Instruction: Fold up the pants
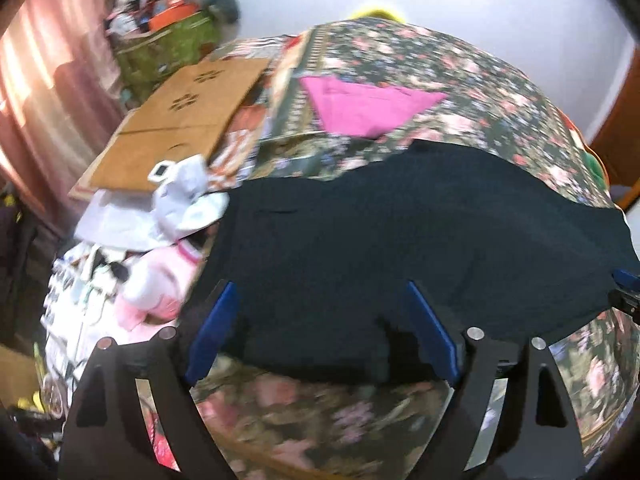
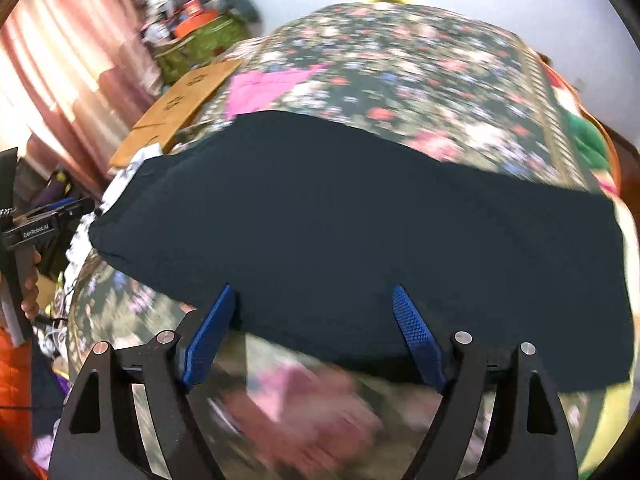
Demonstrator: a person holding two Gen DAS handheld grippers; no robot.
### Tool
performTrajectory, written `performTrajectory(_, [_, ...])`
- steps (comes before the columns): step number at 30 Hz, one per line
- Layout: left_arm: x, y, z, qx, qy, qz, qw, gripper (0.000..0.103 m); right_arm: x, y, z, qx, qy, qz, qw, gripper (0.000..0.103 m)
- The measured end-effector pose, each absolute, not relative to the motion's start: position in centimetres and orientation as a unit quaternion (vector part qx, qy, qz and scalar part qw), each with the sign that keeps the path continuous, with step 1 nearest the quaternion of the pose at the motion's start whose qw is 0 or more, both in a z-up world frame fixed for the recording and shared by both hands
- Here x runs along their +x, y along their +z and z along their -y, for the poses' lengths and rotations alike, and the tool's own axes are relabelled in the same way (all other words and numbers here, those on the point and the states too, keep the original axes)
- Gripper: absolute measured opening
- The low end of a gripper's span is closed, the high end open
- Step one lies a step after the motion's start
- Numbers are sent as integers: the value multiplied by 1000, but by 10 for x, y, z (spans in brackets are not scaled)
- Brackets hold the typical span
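Dark pants [image 1: 400,240] — flat on floral bedspread [image 1: 460,80]

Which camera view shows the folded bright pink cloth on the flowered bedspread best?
The left wrist view: the folded bright pink cloth lies whole and unobstructed there. In the right wrist view the dark navy pants hide its near edge.

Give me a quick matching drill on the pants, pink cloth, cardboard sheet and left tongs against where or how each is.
1 pants
2 pink cloth
3 cardboard sheet
4 left tongs

a open at the pants' near edge
b beyond the pants on the floral bedspread
c spread dark across the bed
d off the bedspread's left side

Pairs: 1-c, 2-b, 3-d, 4-a
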State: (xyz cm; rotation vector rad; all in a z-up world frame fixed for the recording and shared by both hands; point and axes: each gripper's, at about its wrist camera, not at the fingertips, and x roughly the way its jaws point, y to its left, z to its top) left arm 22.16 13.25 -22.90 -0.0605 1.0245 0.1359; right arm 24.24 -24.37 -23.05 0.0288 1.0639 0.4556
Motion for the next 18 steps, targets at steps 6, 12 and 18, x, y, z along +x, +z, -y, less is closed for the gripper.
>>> performTrajectory(6, [248, -246, -70, 0, 6, -511, 859, 86, 215, -218, 307, 44, 126, -466, 875, 79])
performTrajectory(12, [259, -247, -13, 66, -37, -502, 861, 86, 192, -219, 374, 149, 50, -453, 878, 79])
performTrajectory(18, [274, -246, 29, 93, -79, -506, 854, 86, 186, -229, 414, 214, 22, -454, 865, 78])
